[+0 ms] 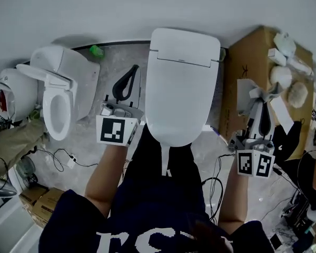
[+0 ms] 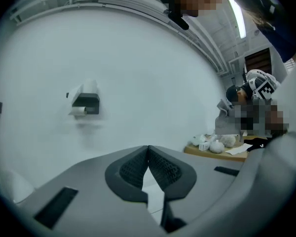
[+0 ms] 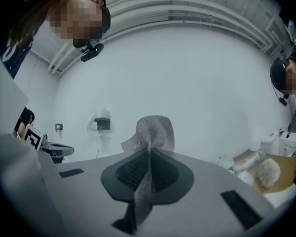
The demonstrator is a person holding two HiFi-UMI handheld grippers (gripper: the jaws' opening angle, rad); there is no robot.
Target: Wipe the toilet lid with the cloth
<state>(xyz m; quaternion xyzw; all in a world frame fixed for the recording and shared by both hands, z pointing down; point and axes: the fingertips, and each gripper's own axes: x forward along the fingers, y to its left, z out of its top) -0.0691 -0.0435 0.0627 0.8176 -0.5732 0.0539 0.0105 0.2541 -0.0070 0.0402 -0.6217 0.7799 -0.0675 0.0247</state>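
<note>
The white toilet (image 1: 181, 83) stands in the middle of the head view with its lid (image 1: 180, 96) down. My left gripper (image 1: 133, 68) is held beside the toilet's left flank, its black jaws shut with nothing between them; in the left gripper view the left gripper (image 2: 148, 151) points at a bare white wall. My right gripper (image 1: 263, 105) is off to the toilet's right, over the floor by the box, shut on a grey mesh cloth (image 1: 251, 95). In the right gripper view the cloth (image 3: 153, 128) sticks up out of the right gripper (image 3: 149, 154). Neither gripper touches the lid.
A second toilet (image 1: 58, 96) with its seat up stands at the left. A cardboard box (image 1: 247, 57) with white objects (image 1: 289, 88) on it sits to the right. Cables (image 1: 213, 186) trail on the floor. A paper holder (image 2: 86, 102) hangs on the wall. Another person (image 2: 251, 102) is at the far right.
</note>
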